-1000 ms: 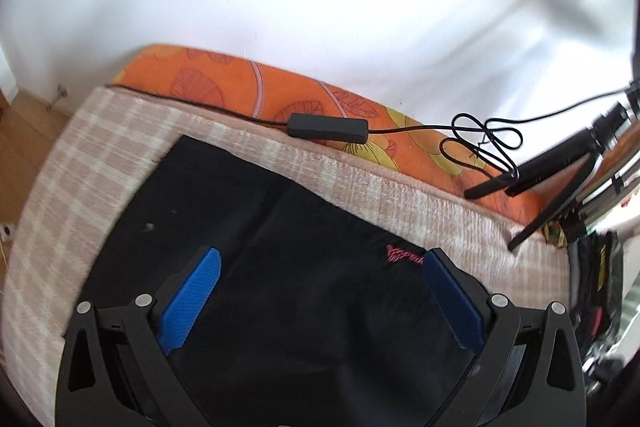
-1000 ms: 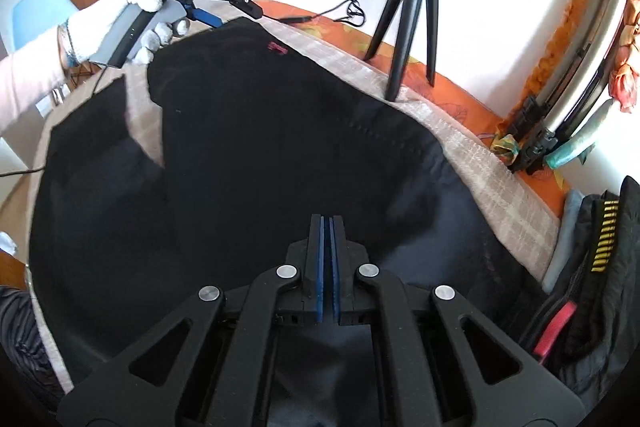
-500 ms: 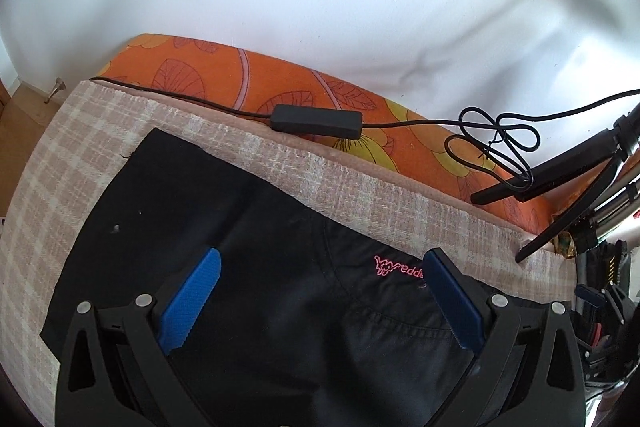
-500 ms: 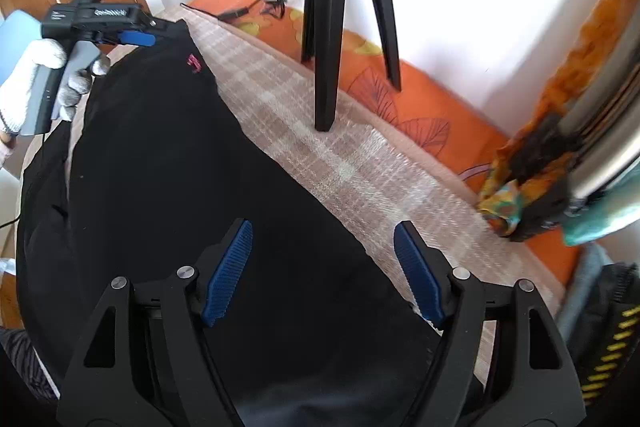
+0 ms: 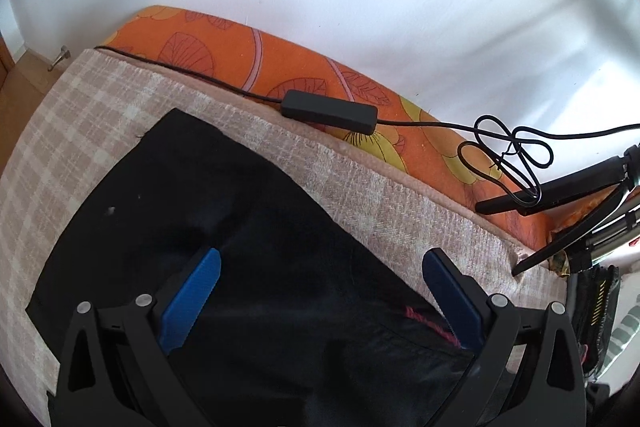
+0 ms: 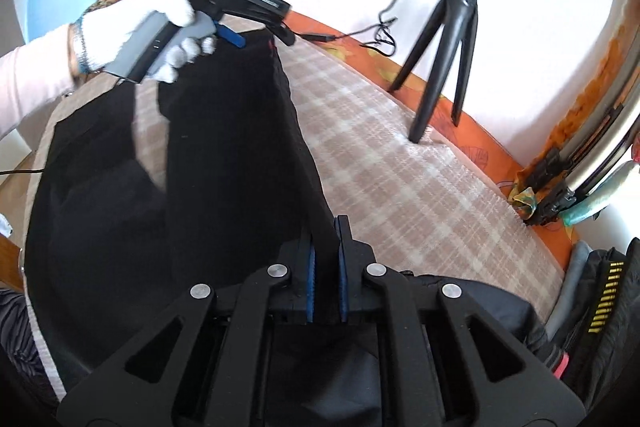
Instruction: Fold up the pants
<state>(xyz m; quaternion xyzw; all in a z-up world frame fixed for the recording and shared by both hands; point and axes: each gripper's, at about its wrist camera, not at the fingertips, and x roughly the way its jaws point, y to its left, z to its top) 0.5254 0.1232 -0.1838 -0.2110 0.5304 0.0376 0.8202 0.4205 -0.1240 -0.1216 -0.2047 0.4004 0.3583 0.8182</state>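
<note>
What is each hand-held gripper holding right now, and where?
Right hand-held gripper: clamped on the black pants' right edge. Left hand-held gripper: open, holding nothing.

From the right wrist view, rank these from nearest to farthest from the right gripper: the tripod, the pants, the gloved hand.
1. Pants: black cloth pinched between the right gripper pads, whose jaws have just closed.
2. Tripod: up right, its feet on the checked cover by the wall.
3. Gloved hand: far upper left, holding the left gripper over the pants' far end.
</note>
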